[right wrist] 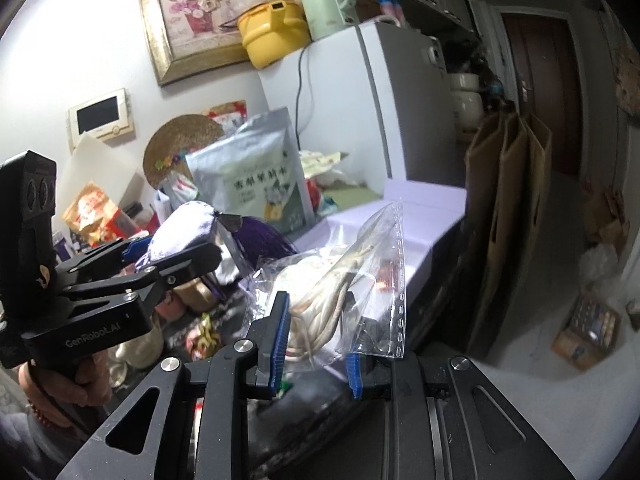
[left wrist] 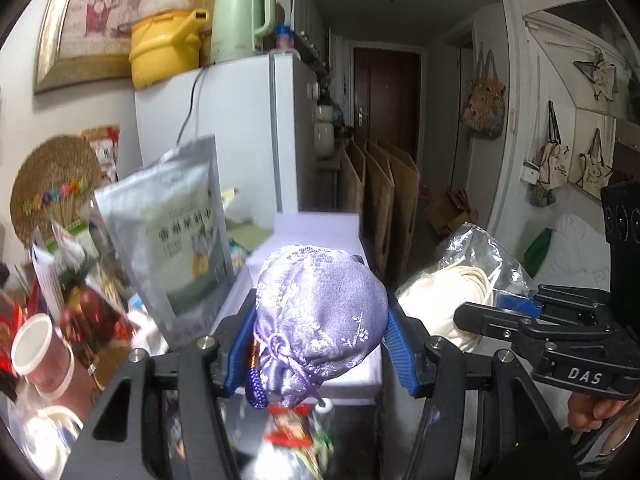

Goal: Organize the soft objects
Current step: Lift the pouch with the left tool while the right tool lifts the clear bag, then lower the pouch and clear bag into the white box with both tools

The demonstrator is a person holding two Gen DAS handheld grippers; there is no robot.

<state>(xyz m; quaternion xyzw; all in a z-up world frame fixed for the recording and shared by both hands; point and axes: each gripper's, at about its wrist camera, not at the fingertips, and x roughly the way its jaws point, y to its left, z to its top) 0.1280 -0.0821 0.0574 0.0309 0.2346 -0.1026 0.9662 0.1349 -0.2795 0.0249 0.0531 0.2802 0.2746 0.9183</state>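
Both hands full up in the air: my left gripper (left wrist: 320, 320) is clamped on a lilac brocade drawstring pouch (left wrist: 320, 312), my right gripper (right wrist: 318, 332) pinches a clear plastic bag (right wrist: 360, 272) with cream cloth inside. Below sits a white open box (right wrist: 424, 216), its rim near the fridge (right wrist: 408, 100); the hallway to the right's open, silver pouch (left wrist: 176, 232) crowding the left.

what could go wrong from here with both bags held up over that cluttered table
1. The purple pouch bulges past the left tongs; its slick fabric could slip out.
2. The right tongs pinch only the lower part of the clear plastic bag, so the cream cord inside might shift and tilt it.
3. The pouch's dangling drawstring might snag the silver packet or other table clutter.
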